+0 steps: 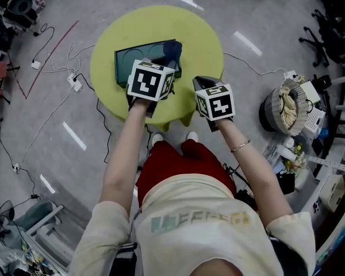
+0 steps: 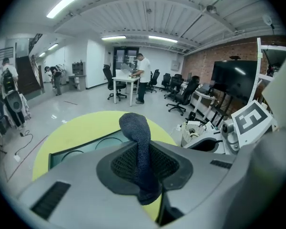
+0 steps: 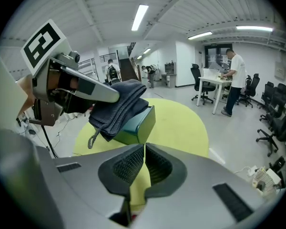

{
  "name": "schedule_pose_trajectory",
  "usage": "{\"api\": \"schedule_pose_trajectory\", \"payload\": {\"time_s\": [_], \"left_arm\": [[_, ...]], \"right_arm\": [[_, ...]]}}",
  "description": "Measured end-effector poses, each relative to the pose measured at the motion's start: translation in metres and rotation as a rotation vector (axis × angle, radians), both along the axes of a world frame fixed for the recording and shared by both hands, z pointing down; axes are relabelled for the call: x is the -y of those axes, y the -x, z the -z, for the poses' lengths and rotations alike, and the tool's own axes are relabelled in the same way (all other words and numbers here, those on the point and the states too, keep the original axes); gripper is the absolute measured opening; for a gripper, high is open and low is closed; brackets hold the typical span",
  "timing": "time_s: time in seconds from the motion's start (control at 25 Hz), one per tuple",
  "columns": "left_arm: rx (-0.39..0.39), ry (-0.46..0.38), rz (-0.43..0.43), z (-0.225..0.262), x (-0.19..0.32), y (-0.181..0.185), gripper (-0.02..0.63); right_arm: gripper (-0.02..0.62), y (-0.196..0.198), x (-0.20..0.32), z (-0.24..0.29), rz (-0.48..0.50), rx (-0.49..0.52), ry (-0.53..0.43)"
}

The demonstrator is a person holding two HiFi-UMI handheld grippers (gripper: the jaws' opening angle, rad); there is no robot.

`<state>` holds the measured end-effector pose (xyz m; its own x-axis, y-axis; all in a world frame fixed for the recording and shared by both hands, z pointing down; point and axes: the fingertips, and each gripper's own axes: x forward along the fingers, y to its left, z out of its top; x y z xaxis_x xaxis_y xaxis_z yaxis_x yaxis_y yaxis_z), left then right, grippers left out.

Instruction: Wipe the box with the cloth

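Over box (image 3: 140, 123), left gripper (image 2: 143, 173) pinches cloth (image 2: 136, 128); right gripper (image 3: 144, 168) closed, empty.

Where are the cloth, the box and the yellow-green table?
cloth (image 2: 136, 128): left gripper view, its rounded top end.
box (image 3: 142, 123): right gripper view, its teal end wall.
table (image 1: 198, 39): head view, bare part of its top.

Box (image 1: 131, 62) corner probably under cloth (image 1: 171, 49).
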<state>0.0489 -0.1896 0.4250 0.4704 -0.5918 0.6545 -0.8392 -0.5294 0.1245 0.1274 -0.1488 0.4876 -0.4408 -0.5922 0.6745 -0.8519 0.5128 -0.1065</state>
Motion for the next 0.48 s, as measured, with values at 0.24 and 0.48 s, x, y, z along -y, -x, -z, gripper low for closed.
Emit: {"api": "schedule_pose_trajectory", "payload": {"time_s": [0.24, 0.48], "left_arm": [[0.051, 0.015, 0.02, -0.026, 0.008, -0.025, 0.071], [0.124, 0.052, 0.042, -0.06, 0.002, -0.005, 0.071]], "right_arm": [[0.038, -0.021, 0.0, -0.008, 0.008, -0.006, 0.021], [0.038, -0.015, 0.0, -0.015, 0.016, -0.016, 0.036]]}}
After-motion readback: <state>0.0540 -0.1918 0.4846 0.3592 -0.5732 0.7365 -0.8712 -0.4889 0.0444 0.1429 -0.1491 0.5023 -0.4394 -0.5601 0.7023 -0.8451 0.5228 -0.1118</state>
